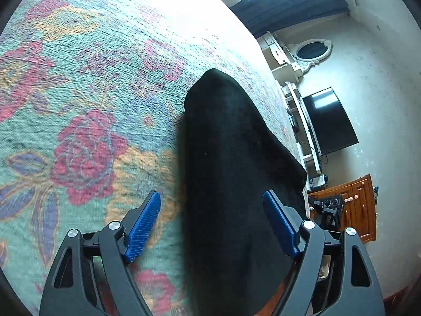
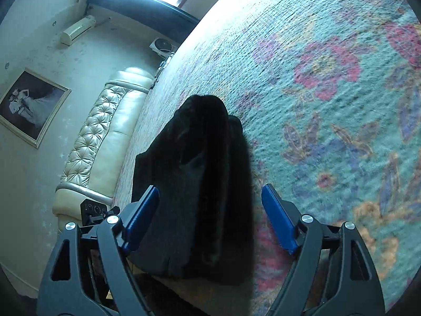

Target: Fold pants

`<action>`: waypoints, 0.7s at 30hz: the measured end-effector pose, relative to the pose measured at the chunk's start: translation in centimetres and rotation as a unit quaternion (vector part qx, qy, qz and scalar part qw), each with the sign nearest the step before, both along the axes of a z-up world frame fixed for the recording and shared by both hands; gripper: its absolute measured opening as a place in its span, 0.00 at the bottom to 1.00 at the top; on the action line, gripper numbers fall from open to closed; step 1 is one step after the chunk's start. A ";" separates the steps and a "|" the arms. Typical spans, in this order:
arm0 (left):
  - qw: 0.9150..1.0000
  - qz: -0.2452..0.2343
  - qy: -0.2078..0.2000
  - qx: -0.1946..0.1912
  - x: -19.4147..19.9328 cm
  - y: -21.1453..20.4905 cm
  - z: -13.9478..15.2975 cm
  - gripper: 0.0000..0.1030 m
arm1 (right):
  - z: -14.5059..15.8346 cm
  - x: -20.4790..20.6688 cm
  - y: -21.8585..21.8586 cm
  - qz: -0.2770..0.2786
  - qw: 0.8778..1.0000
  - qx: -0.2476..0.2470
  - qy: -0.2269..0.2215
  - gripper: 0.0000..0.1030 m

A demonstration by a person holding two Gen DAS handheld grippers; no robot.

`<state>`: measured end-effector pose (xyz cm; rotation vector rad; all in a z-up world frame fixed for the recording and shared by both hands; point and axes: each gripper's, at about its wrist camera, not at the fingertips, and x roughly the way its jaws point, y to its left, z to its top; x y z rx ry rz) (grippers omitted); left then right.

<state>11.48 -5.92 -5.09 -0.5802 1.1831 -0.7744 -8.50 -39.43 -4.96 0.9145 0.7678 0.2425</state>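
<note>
The black pants [image 1: 231, 158] lie folded into a long narrow strip on a floral bedspread [image 1: 86, 92], reaching away from me. In the left wrist view my left gripper [image 1: 211, 202] is open, its blue pads [image 1: 143, 226] standing either side of the near part of the strip without touching it. In the right wrist view the same pants [image 2: 200, 179] show a ridge of stacked layers. My right gripper [image 2: 210, 197] is open too, the cloth lying loose between and below its blue pads [image 2: 279, 221].
The bedspread [image 2: 329, 92] covers a wide bed. A cream tufted headboard [image 2: 105, 137] stands beside the bed in the right wrist view. A wall television [image 1: 329, 121], white shelves [image 1: 297, 110] and a wooden cabinet [image 1: 357, 205] lie past the bed edge in the left wrist view.
</note>
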 end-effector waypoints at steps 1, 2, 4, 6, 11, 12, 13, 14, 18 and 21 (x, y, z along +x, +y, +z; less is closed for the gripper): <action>1.000 0.000 0.003 0.000 0.7 -0.4 -0.3 0.76 | 0.1 0.9 -0.1 0.003 1.000 0.003 -0.003 0.78; 1.000 0.000 0.003 -0.001 1.4 -0.8 -0.5 0.76 | 0.1 1.8 -0.2 0.006 1.000 0.009 -0.009 0.78; 1.000 -0.004 -0.001 -0.004 2.4 -1.8 -0.4 0.76 | 0.1 3.4 -0.7 0.006 0.999 0.027 -0.018 0.78; 1.000 -0.006 -0.004 -0.001 3.4 -2.8 -0.3 0.76 | 0.0 4.8 -1.3 0.000 0.999 0.038 -0.020 0.78; 1.000 -0.002 -0.011 0.003 4.7 -4.4 -0.8 0.76 | -1.0 6.8 -2.6 -0.009 0.998 0.069 -0.014 0.78; 1.000 -0.001 -0.014 0.006 4.8 -4.7 -0.8 0.76 | -1.1 7.1 -2.5 -0.004 0.998 0.066 -0.012 0.70; 1.000 -0.004 -0.018 0.015 5.0 -5.2 -0.8 0.70 | -1.1 7.3 -2.3 0.000 0.998 0.060 -0.006 0.57; 0.999 -0.009 -0.024 0.035 5.0 -5.7 -0.8 0.53 | -1.4 7.5 -2.2 -0.001 0.999 0.051 0.006 0.50; 0.994 -0.016 -0.045 0.094 4.5 -7.2 -0.7 0.43 | -2.3 7.4 -2.7 -0.002 0.998 0.057 0.013 0.36; 0.992 -0.018 -0.056 0.112 4.4 -7.7 -0.4 0.41 | -2.3 7.3 -2.5 -0.006 0.999 0.053 0.009 0.35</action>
